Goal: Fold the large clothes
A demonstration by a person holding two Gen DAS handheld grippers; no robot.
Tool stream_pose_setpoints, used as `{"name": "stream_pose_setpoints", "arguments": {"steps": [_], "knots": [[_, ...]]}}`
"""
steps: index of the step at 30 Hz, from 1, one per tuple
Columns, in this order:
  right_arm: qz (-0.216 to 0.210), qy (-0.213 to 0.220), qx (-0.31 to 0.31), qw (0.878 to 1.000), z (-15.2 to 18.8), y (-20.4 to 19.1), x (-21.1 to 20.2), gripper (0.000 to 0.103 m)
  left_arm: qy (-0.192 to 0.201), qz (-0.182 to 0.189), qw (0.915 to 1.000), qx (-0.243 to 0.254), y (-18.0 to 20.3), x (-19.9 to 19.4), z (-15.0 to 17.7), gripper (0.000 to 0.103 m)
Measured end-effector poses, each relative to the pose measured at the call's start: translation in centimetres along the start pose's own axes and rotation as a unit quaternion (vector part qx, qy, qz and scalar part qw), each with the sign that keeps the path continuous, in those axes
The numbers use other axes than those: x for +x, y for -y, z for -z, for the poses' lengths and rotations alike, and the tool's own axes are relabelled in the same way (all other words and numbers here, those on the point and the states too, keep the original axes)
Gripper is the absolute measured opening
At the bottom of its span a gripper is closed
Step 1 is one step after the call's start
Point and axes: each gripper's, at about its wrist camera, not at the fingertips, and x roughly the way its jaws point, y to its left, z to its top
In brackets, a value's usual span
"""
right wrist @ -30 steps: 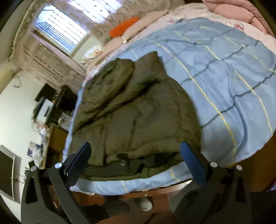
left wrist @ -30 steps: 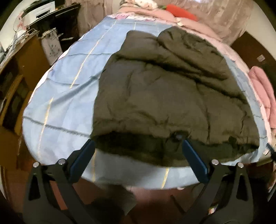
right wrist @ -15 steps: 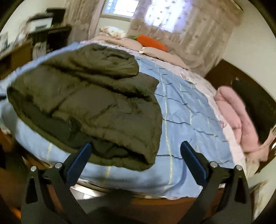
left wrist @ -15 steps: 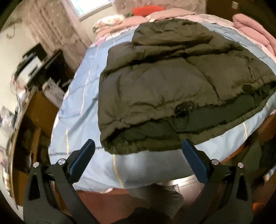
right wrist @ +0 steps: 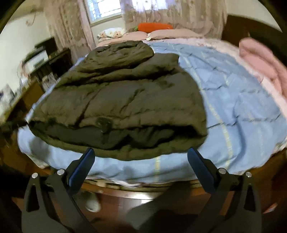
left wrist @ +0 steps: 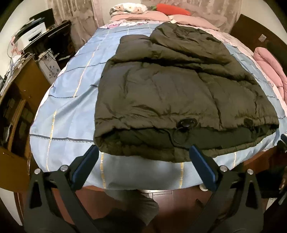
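Note:
A dark olive puffer jacket (left wrist: 170, 86) lies on the blue quilted bedspread (left wrist: 71, 100), its sides folded inward and its hem with a round drawcord toggle (left wrist: 186, 123) toward me. It also shows in the right wrist view (right wrist: 125, 100). My left gripper (left wrist: 143, 161) is open and empty, just short of the hem near the bed's foot edge. My right gripper (right wrist: 140, 159) is open and empty, at the hem's near edge over the bedspread (right wrist: 242, 111).
Pink pillows and an orange cushion (left wrist: 170, 9) lie at the bed's head. A pink folded blanket (left wrist: 269, 66) lies at the right. A dark desk with a printer (left wrist: 44, 35) and wooden furniture (left wrist: 16, 100) stand at the left. Red-brown floor lies below the bed.
Both grippers have swung to face the jacket's hem squarely from the foot of the bed. Both stayed open and empty. The jacket has not moved.

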Motion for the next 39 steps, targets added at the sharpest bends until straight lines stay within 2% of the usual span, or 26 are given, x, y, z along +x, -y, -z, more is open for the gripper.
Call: {"name": "stream_pose_setpoints", "arguments": {"steps": [2, 4, 7, 9, 11, 13, 15, 18, 25, 29, 31, 32, 33, 36, 39], "knots": [[-0.018, -0.004, 0.06, 0.998, -0.4, 1.7, 0.1, 0.102, -0.007, 0.006, 0.9999, -0.009, -0.2, 0.3, 0.1, 0.101], [-0.046, -0.013, 0.148, 0.988, -0.9, 4.4, 0.2, 0.102, -0.015, 0.014, 0.9993, -0.031, -0.8, 0.7, 0.2, 0.101], [-0.079, -0.016, 0.263, 0.961, -1.3, 8.6, 0.2, 0.102, -0.027, 0.018, 0.9969, -0.072, -2.4, 1.3, 0.1, 0.101], [-0.106, -0.012, 0.305, 0.946, -1.4, 10.0, 0.0, 0.102, -0.031, 0.016, 0.9944, -0.099, -3.5, 1.6, 0.1, 0.101], [-0.122, -0.009, 0.311, 0.942, -1.7, 10.1, -0.1, 0.102, -0.036, 0.023, 0.9913, -0.125, -4.4, 1.8, 0.1, 0.101], [-0.159, -0.019, 0.308, 0.938, -1.8, 9.5, 0.2, 0.1, -0.04, 0.027, 0.9895, -0.136, -4.8, 2.1, 0.1, 0.101], [-0.175, -0.024, 0.3, 0.938, -2.0, 8.8, 0.5, 0.093, -0.038, 0.03, 0.9902, -0.131, -4.6, 2.3, -0.1, 0.101], [-0.176, -0.032, 0.295, 0.939, -2.3, 8.6, 1.3, 0.083, -0.036, 0.035, 0.9917, -0.119, -4.1, 2.6, -0.3, 0.101], [-0.18, -0.033, 0.322, 0.929, -3.1, 9.2, 3.8, 0.074, -0.05, 0.076, 0.9862, -0.139, -4.6, 4.0, -1.1, 0.101], [-0.177, -0.035, 0.338, 0.924, -3.4, 9.9, 5.3, 0.053, -0.056, 0.084, 0.9828, -0.154, -5.1, 4.7, -1.5, 0.101], [-0.168, -0.038, 0.335, 0.926, -3.5, 10.1, 6.0, 0.036, -0.062, 0.088, 0.981, -0.161, -5.4, 5.2, -1.6, 0.101], [-0.165, -0.032, 0.333, 0.928, -3.6, 10.2, 6.1, 0.02, -0.067, 0.087, 0.9802, -0.164, -5.5, 5.6, -1.7, 0.101], [-0.163, -0.03, 0.33, 0.929, -3.7, 10.2, 6.2, 0.012, -0.071, 0.085, 0.9795, -0.168, -5.6, 6.0, -1.7, 0.101], [-0.163, -0.022, 0.319, 0.933, -3.9, 9.9, 5.7, 0.008, -0.076, 0.073, 0.979, -0.175, -5.9, 6.9, -1.7, 0.101], [-0.172, -0.026, 0.319, 0.932, -4.0, 9.6, 5.3, 0.008, -0.079, 0.064, 0.977, -0.188, -6.3, 7.7, -1.9, 0.101]]}}
